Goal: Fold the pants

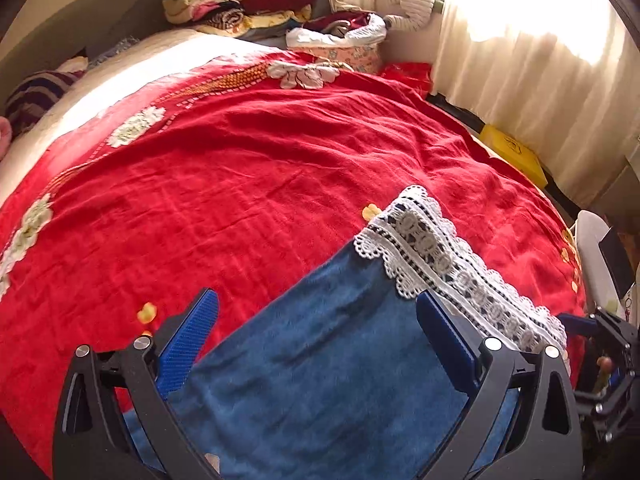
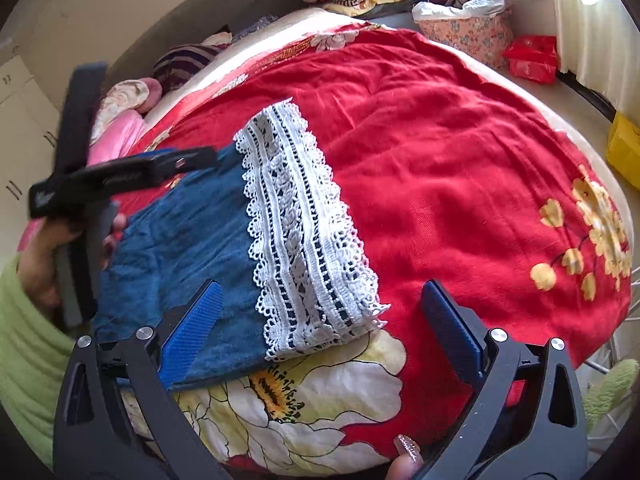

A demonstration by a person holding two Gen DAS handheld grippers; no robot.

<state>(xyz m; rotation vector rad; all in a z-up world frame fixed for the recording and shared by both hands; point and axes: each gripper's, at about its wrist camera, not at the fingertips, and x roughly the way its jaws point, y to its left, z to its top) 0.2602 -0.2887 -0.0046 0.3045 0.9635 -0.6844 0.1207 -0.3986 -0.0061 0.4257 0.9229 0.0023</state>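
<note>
OK, blue denim pants with white lace hem [image 2: 224,248] lie folded on red blanket [image 2: 440,152]; my left gripper [image 1: 316,320] and right gripper [image 2: 320,316] both gape, empty; maybe one fold left.

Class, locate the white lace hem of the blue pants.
The white lace hem lies flat on the red bedspread, at the far end of the blue pants; in the right wrist view it sits left of centre.

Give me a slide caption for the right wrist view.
Open right gripper above blue lace-hemmed pants on a red bedspread.
</note>
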